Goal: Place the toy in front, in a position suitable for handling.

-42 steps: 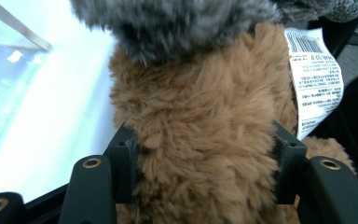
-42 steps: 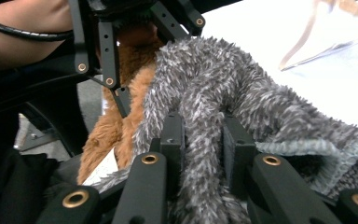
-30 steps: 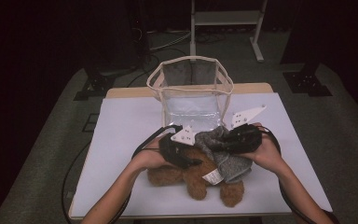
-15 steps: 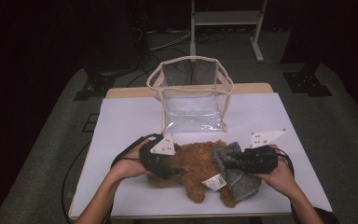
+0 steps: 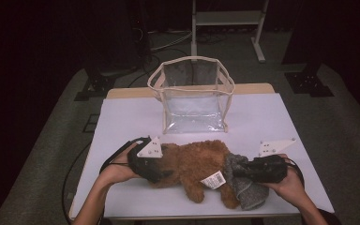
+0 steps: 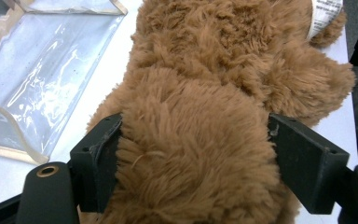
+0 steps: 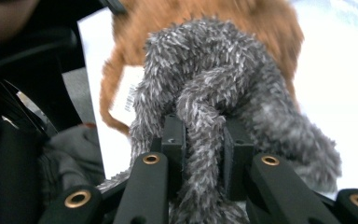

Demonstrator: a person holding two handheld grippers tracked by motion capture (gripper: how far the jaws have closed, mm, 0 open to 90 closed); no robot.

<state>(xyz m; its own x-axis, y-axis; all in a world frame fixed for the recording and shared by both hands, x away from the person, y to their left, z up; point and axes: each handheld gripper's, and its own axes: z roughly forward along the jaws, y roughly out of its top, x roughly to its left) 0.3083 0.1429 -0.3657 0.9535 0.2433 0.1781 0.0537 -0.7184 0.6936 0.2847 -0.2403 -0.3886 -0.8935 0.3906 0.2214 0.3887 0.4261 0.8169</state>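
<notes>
A brown plush toy (image 5: 192, 161) lies on its side on the white table (image 5: 122, 117), a white tag (image 5: 212, 179) at its rear. My left gripper (image 5: 165, 172) grips its left end; in the left gripper view the fur (image 6: 196, 140) bulges between both pads, and the jaws have just been opening wider around it. My right gripper (image 5: 236, 172) is shut on a grey fuzzy cloth (image 5: 248, 192) at the toy's right end. In the right gripper view a strand of that cloth (image 7: 205, 93) runs between the narrow jaws of my right gripper (image 7: 205, 128).
A clear plastic bag with beige trim (image 5: 192, 101) stands open behind the toy at the table's middle. The floor around is dark, with cables at the left and a metal stand at the back.
Both hands have moved apart, left to the left and right to the right and down. The grey cloth has been pulled to the right end of the toy.
</notes>
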